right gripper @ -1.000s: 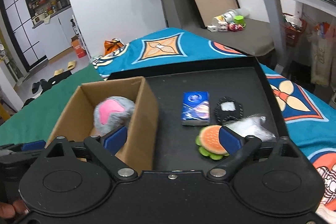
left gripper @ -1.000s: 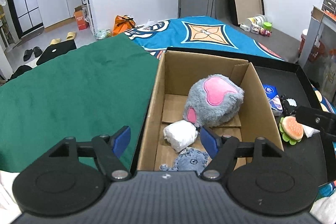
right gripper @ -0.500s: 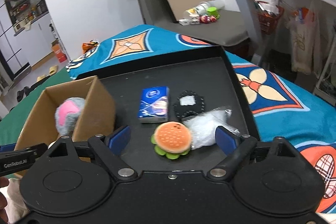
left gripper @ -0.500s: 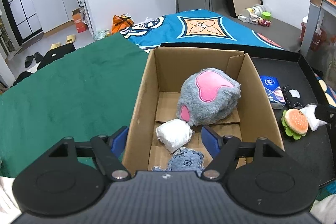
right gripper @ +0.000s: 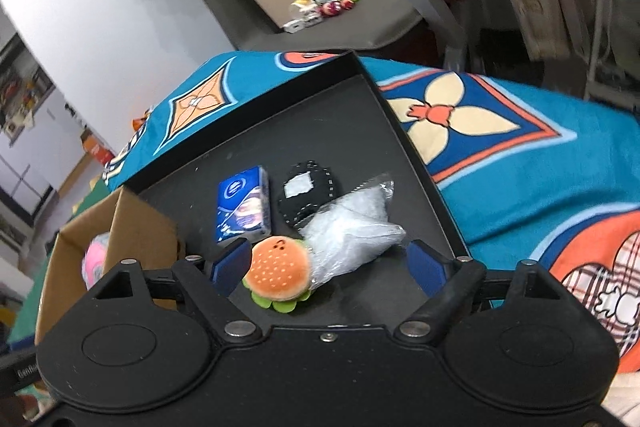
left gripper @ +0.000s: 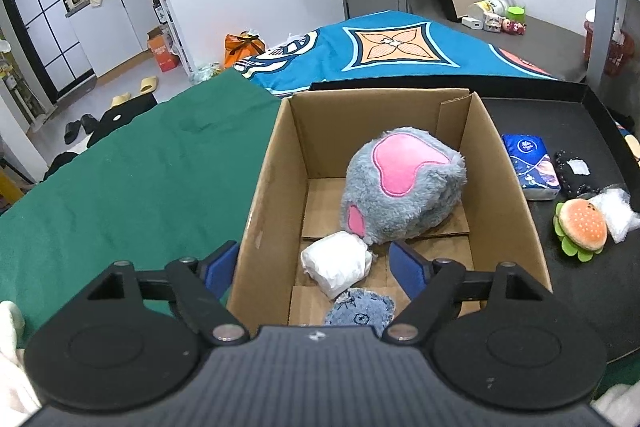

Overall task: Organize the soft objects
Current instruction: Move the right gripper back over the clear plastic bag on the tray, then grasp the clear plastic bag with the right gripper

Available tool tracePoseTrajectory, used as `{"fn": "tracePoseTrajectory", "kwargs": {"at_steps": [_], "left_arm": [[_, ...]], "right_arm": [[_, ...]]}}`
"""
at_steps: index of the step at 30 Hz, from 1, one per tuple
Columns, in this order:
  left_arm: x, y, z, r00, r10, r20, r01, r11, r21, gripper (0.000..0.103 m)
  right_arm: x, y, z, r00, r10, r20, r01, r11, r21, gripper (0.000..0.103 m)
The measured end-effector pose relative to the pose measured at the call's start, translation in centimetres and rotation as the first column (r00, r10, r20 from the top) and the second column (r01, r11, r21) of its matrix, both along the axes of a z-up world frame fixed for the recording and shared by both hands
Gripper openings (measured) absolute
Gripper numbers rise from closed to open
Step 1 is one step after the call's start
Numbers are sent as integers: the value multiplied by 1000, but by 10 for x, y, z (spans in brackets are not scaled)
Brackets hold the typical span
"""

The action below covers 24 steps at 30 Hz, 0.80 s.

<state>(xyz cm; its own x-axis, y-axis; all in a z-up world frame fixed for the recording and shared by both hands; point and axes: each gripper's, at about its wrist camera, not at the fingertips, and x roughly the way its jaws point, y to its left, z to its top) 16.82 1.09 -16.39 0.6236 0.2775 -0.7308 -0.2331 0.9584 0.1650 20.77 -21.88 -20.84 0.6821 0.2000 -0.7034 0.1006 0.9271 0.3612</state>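
A cardboard box (left gripper: 276,167) holds a grey and pink plush (left gripper: 404,187), a white wrapped bundle (left gripper: 336,263) and a blue denim patch (left gripper: 360,311). My left gripper (left gripper: 312,267) is open and empty over the box's near left corner. On the black tray (right gripper: 348,99) lie a burger plush (right gripper: 278,273), a clear plastic bag (right gripper: 352,227), a black pouch (right gripper: 306,193) and a blue tissue pack (right gripper: 242,205). My right gripper (right gripper: 330,265) is open just above the burger plush and bag, holding nothing.
A green cloth (left gripper: 120,179) covers the surface left of the box. A blue patterned blanket (right gripper: 500,131) lies around the tray. The burger plush (left gripper: 580,227) and tissue pack (left gripper: 530,163) also show right of the box. Shelves and clutter stand behind.
My right gripper has swung right and down, tilting, from beside the box to just over the burger plush and bag. My left gripper has shifted slightly left over the box.
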Motion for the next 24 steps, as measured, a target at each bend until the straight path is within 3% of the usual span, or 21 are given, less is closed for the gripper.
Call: {"fn": "tracePoseTrajectory", "kwargs": {"at_steps": [11,15,20,22,23,24], "left_arm": [[5,-6,-3,1000,-3,-17,4,999,43,83],[6,-6,-4,1000,-4,-18,4,999,47,84],[6,-6,-4,1000,-3,-17,4,999,47,84],[6,-6,-4,1000,-4,-17,5,999,46,84],[6,-6,-4,1000,-3,-17,4,999,46,84],[5,-6,-4,1000,-4,-16,5,999,44,84]], "right_arm": [[14,-19,-25,994,-86,-74,93,989,110,85],[24,-27,-35,984,-132,-116,152,969,194,84],[32,-27,-34,979,-172,-113,194,955,223,84],[33,-26,-34,975,-185,-126,209,955,210,78],[33,-26,-34,972,-194,-132,218,956,198,70],[33,-28,-34,969,-205,-139,229,956,183,56]]}}
